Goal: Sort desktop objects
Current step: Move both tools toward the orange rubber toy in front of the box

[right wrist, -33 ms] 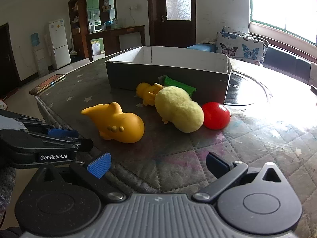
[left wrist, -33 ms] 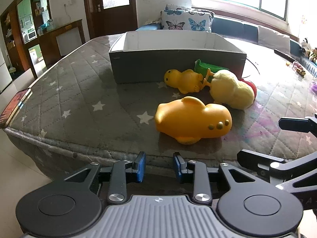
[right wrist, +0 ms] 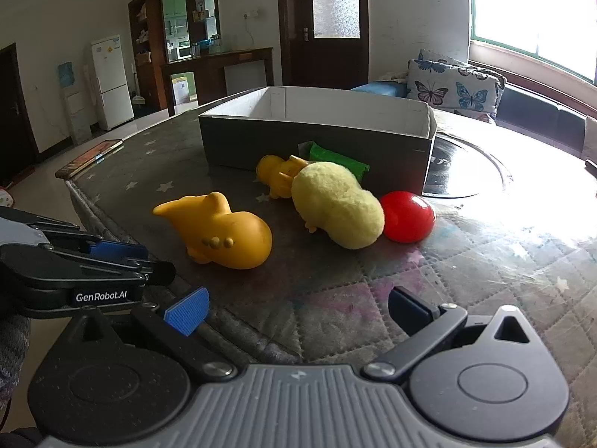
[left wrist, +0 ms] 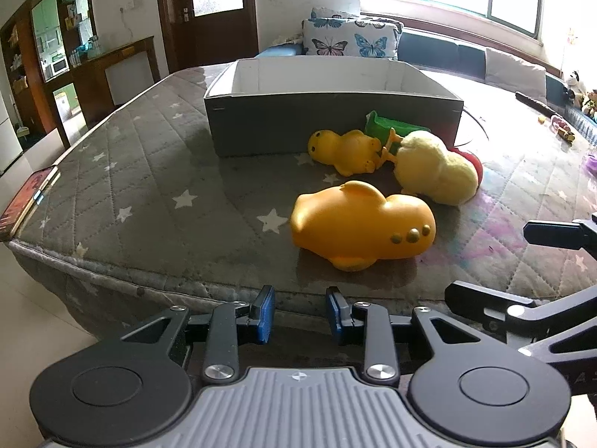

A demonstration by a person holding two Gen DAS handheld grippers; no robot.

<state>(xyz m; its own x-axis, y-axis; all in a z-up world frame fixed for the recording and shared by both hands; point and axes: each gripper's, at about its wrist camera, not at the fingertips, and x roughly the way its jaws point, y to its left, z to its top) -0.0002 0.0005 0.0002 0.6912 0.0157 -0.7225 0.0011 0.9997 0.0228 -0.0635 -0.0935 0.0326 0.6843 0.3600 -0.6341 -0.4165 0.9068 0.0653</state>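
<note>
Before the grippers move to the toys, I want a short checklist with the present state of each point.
1. Right gripper jaws wide open, nothing between them: ok.
2. Left gripper jaws partly open, nothing between them: ok.
3. Orange whale toy lies free, nearest to both grippers, touching no other toy: ok.
4. Grey box open at the top: ok. Whether it is empty: cannot tell, its floor is hidden.
5. Fuzzy yellow toy, small yellow duck, red ball and green item crowd together by the box: not ok for a clean single grasp.
</note>
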